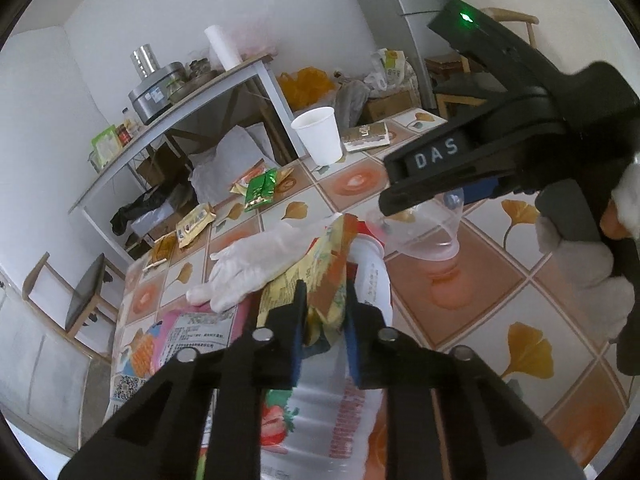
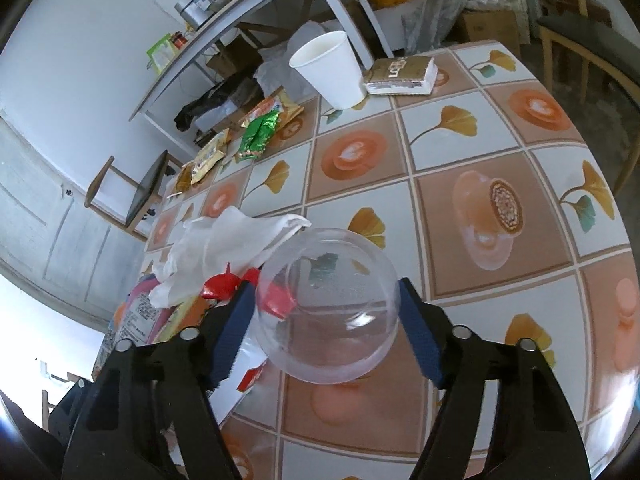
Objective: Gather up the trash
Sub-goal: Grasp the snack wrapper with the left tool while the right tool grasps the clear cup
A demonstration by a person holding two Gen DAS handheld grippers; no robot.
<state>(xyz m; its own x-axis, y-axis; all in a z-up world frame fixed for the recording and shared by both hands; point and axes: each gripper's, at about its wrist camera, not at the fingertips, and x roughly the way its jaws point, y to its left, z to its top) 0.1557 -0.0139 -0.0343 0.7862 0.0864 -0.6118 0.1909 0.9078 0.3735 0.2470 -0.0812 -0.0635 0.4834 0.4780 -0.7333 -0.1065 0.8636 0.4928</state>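
A table (image 2: 472,208) covered in a patterned cloth of orange cups and yellow ginkgo leaves fills both views. Behind it stands a grey side table (image 1: 224,80) loaded with metal pots, with a wooden chair (image 1: 76,300) near the wall.

On the near left edge of the cloth lies a heap of trash: a large pink and white printed bag (image 1: 192,340), a crumpled white glove (image 1: 256,264) spread over it, and a yellow and orange snack wrapper (image 1: 320,276). The wrapper stands on edge, its long axis running away from the left wrist camera toward the middle of the table.

Further back, an upright white paper cup (image 2: 332,68) opens upward, a small boxed pack (image 2: 404,74) lies flat just beside it, and a green foil wrapper (image 2: 260,132) rests among yellowish packets (image 2: 208,156) along the far left edge.

The left gripper (image 1: 324,320) has its blue pads pressed onto the near end of the snack wrapper, pinching it between narrow jaws.

The right gripper (image 2: 326,320), carried in a white-gloved hand (image 1: 592,264), holds a clear plastic cup (image 2: 328,308). The cup is tilted, its mouth turned toward the right wrist camera and its base toward the table, long axis roughly along the fingers. Both blue pads touch its sides, with the jaws spread wide around it.
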